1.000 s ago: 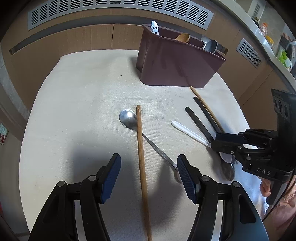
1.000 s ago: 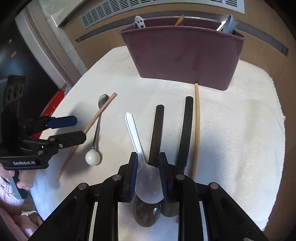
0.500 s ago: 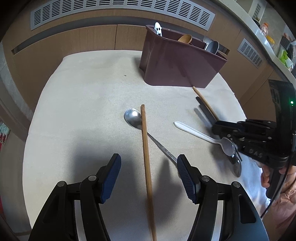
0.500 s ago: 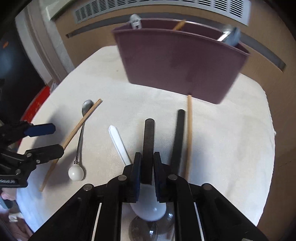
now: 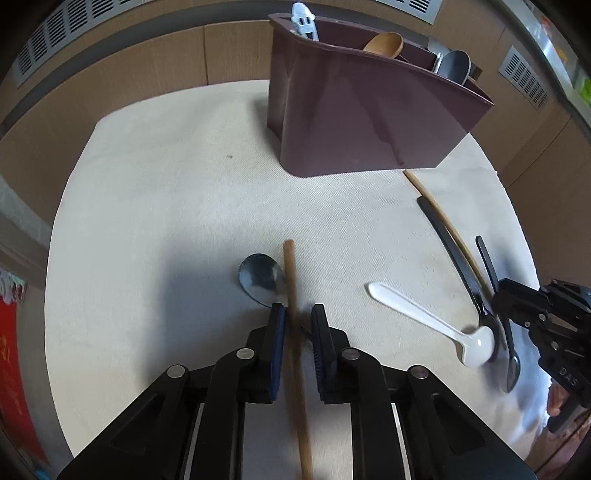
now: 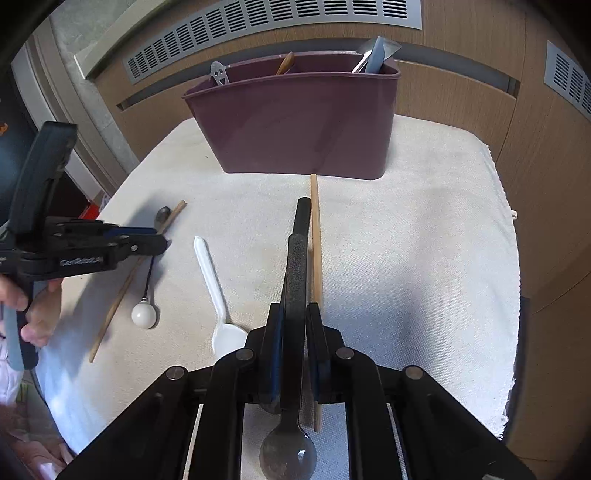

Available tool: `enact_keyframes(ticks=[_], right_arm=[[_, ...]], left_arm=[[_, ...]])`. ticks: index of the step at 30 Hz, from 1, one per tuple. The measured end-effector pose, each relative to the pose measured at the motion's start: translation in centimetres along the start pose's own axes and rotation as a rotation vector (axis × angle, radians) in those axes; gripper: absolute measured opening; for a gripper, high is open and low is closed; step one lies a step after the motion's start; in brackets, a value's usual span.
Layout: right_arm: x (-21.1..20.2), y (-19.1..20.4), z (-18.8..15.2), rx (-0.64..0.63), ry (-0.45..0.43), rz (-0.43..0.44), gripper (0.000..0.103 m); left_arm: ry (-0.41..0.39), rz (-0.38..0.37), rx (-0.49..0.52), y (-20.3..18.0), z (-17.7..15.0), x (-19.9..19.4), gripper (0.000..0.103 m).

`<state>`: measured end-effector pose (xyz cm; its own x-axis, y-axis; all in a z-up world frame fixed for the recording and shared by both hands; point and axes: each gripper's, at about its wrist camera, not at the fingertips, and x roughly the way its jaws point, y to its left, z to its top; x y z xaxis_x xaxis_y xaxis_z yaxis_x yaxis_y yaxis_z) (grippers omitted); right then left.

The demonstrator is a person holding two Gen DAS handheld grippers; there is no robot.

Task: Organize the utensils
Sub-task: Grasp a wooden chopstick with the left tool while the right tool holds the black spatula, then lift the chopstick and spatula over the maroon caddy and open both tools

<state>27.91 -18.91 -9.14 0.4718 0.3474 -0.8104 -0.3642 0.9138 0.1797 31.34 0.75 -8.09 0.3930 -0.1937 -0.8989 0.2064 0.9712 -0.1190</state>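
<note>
A maroon utensil caddy (image 5: pixel 362 122) (image 6: pixel 303 122) stands at the back of the cloth-covered table and holds several utensils. My left gripper (image 5: pixel 298 325) is shut on a wooden chopstick (image 5: pixel 291 280) that lies beside a metal spoon (image 5: pixel 258 277). My right gripper (image 6: pixel 294 332) is shut on a black-handled spoon (image 6: pixel 297 258) and holds it lifted, bowl toward the camera. A second black-handled spoon (image 5: pixel 450 243), a second wooden chopstick (image 6: pixel 315 258) and a white plastic spoon (image 6: pixel 212 273) (image 5: pixel 424 317) lie on the cloth.
The white cloth (image 6: pixel 406 258) covers the table to its edges. Wood cabinet fronts with vent grilles (image 6: pixel 258 22) rise behind. The metal spoon has a white ball end (image 6: pixel 144 314). The person's hand (image 6: pixel 33 314) holds the left gripper.
My left gripper moved forward and shut on the wooden chopstick. My right gripper, shut on the black-handled spoon, lifted it off the cloth, clear of the white spoon.
</note>
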Motion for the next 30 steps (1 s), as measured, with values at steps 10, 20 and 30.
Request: enact_keyframes(ticks=[10,20,30], right_arm=[[-2.9,0.4,0.0,-0.007,-0.088,-0.004,0.011],[-6.7,2.1,0.2,-0.03,-0.182,-0.009,0.011],[-11.0,2.9,1.0,-0.056,-0.279,-0.019,0.011]], left_arm=[[-0.238,-0.065,-0.024,-0.9,-1.8,-6.4,0.006],[-0.438,-0.112,-0.041,-1.3,-2.9,-13.2,0.006],[-0.554,-0.168,-0.023,-3.1,-2.2,-17.5,0.006]])
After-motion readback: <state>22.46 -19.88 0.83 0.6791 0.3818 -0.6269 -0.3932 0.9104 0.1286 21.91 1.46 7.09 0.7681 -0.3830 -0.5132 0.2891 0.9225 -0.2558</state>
